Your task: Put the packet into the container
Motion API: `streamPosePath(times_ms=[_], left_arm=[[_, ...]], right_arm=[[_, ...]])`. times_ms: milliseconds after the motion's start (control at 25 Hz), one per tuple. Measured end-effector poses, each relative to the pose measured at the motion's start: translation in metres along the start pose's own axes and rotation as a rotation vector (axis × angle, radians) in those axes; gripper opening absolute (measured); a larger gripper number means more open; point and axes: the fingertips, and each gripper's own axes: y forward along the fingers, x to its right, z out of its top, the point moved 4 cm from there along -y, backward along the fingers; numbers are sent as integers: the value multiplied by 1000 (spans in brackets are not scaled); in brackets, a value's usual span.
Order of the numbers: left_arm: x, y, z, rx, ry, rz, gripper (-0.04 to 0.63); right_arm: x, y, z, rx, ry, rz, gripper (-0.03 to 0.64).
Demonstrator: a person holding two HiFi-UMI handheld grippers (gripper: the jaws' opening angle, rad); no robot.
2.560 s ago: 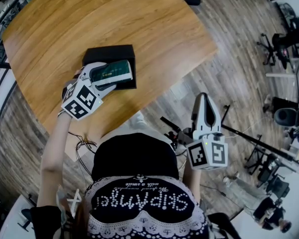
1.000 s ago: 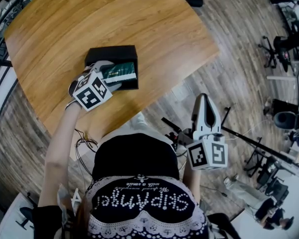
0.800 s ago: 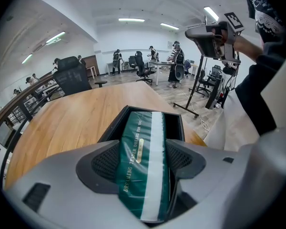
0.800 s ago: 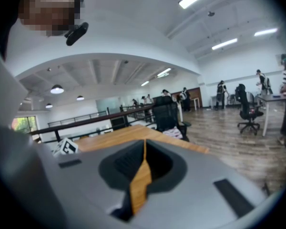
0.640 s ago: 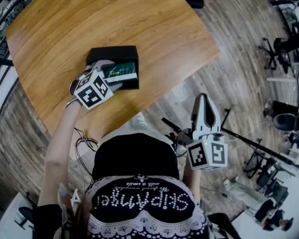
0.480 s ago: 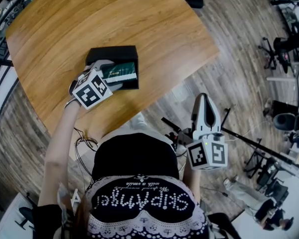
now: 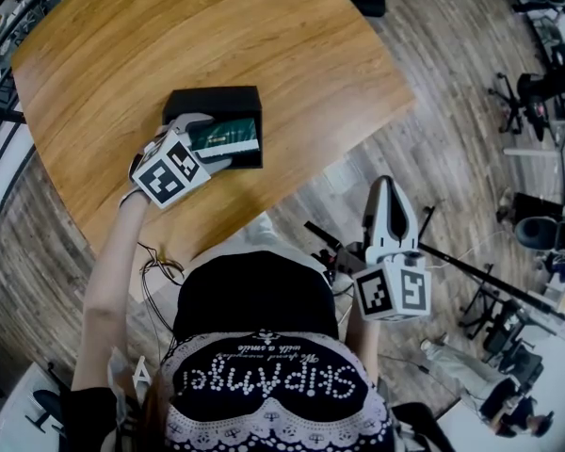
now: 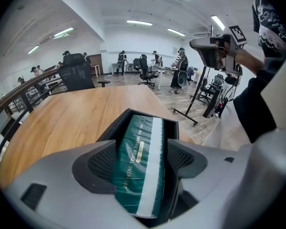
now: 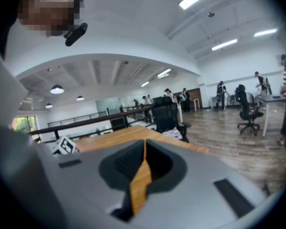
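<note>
A dark green packet [image 7: 226,136] with a white stripe lies inside the black open container [image 7: 212,100] on the wooden table. My left gripper [image 7: 207,143] points down into the container with the packet [image 8: 136,161] between its jaws. The jaws have just been opening; a gap shows beside the right pad [image 8: 186,159], and the left gripper [image 8: 143,152] stands open. The container's far rim [image 8: 150,118] shows beyond the packet. My right gripper [image 7: 389,194] hangs off the table over the floor, shut and empty, and looks towards the table [image 9: 144,149].
The round wooden table [image 7: 169,26] is bare around the container, whose near side lies close to the table's edge. A tripod's legs [image 7: 471,266] and cables stand on the floor by the right gripper. Office chairs [image 7: 532,83] and people stand further off.
The packet, earlier held tilted over the container's near side, now lies down inside it. The left gripper has shifted slightly and its jaws have spread. The right gripper has not moved.
</note>
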Motion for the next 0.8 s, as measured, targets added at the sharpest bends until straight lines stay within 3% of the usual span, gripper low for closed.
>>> streamPosePath(times_ms=[520, 800], left_arm=[[-9, -7, 7, 40, -30, 46, 347], [-20, -20, 9, 88, -89, 135, 345]], right_arm=[[9, -4, 5, 20, -6, -29, 35], [7, -6, 5, 28, -6, -21, 35]])
